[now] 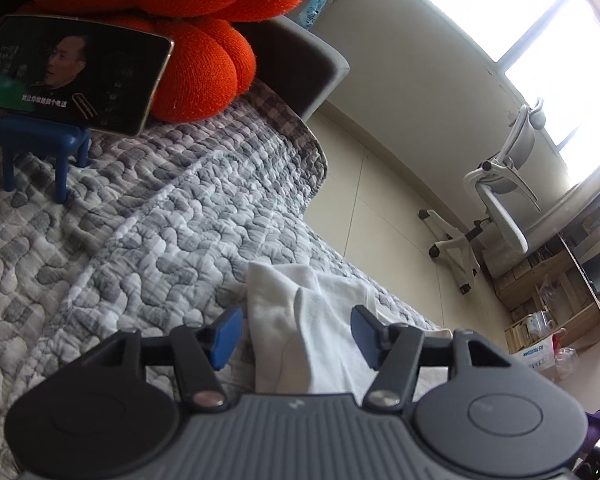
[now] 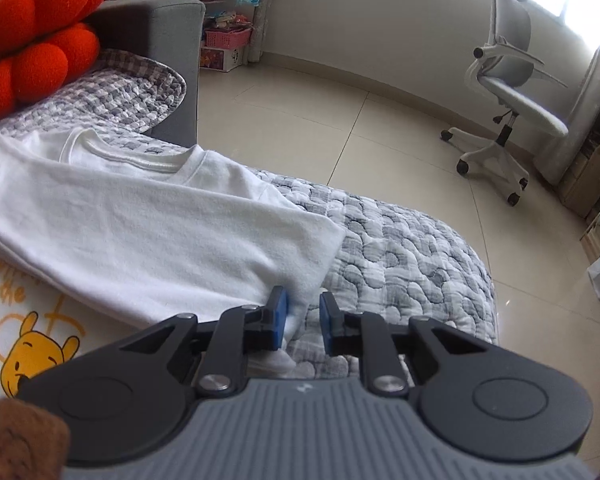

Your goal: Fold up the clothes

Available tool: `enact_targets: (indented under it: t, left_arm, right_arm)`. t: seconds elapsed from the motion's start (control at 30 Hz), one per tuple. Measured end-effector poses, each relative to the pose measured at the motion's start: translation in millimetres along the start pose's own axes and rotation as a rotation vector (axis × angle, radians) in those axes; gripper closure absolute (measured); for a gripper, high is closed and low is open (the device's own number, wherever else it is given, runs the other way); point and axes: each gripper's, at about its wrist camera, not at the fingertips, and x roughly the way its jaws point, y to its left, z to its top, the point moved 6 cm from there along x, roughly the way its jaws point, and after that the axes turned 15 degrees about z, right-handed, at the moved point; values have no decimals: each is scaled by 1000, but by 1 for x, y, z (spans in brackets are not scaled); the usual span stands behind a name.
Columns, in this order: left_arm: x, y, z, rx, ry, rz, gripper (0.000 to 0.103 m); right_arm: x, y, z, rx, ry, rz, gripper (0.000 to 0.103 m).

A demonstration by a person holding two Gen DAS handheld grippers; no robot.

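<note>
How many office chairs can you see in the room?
1. A single white office chair stands on the tiled floor by the window, also seen from the left wrist. Others may be out of view.

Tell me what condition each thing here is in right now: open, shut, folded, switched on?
left gripper: open, white cloth between its fingers, not clamped.
right gripper: open, at the folded sleeve's edge.
white T-shirt: lying on the quilt, sleeve folded across the body.
quilt: spread over the sofa.
phone: switched on, playing video, propped on a blue stand.
office chair: unoccupied.
</note>
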Motion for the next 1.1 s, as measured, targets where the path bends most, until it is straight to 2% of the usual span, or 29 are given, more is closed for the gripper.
enact_targets:
  t: [0.1,0.13,0.2,0.23,0.27,0.33,0.43,0.47,0.53,0.6,0.67,0.73,0.8,0.83,0.87,0.93,1.0,1.1]
  left_arm:
    - [1,-20,-11,113,-3,5,46]
    - [2,-24,-13,138,-3,10,51]
    - [4,-26,-14,154,4,28,72]
    - [5,-26,-15,162,8,37,87]
    - [6,-27,-15,170,11,45,94]
    - [8,-28,-17,185,18,63,98]
    - [-16,-28,-4,183,-61,52,99]
    - [-20,-27,-2,189,-78,69,99]
    - [-20,-23,-1,172,-79,72,99]
    - [-18,-19,-1,144,-67,64,99]
    - [-16,-14,-1,117,-56,56,99]
    - [-15,-10,-2,89,-44,48,95]
    - [-13,-6,-2,61,-33,40,82]
    - [-12,-4,-2,47,-27,36,70]
    - [-11,-2,-2,33,-21,32,66]
    - [-6,-4,-6,48,-1,43,65]
    - [-1,-10,-11,72,18,46,63]
    - [7,-19,-18,140,26,68,62]
  right_arm:
    - [-2,-2,1,1,-1,-4,83]
    - [-3,-3,2,4,-1,-6,83]
    - [-5,1,4,-14,-5,-20,83]
    - [-4,3,4,-35,-3,-31,83]
    - [-3,4,3,-50,0,-39,83]
    - [-3,6,2,-63,-3,-45,83]
    - [-17,7,11,-72,-60,-41,83]
    - [-22,9,14,-79,-86,-29,83]
    - [-21,12,14,-76,-94,16,83]
    - [-10,11,6,-64,-50,30,87]
    - [-9,9,5,-47,-52,41,87]
    - [-15,7,10,-8,-74,61,88]
    - [-24,4,14,39,-111,85,88]
    - [-28,2,16,62,-130,98,88]
    - [-26,1,16,81,-124,112,88]
    - [-11,5,6,79,-59,126,88]
    - [-3,11,2,48,-58,121,83]
    - [-3,9,4,95,-61,125,82]
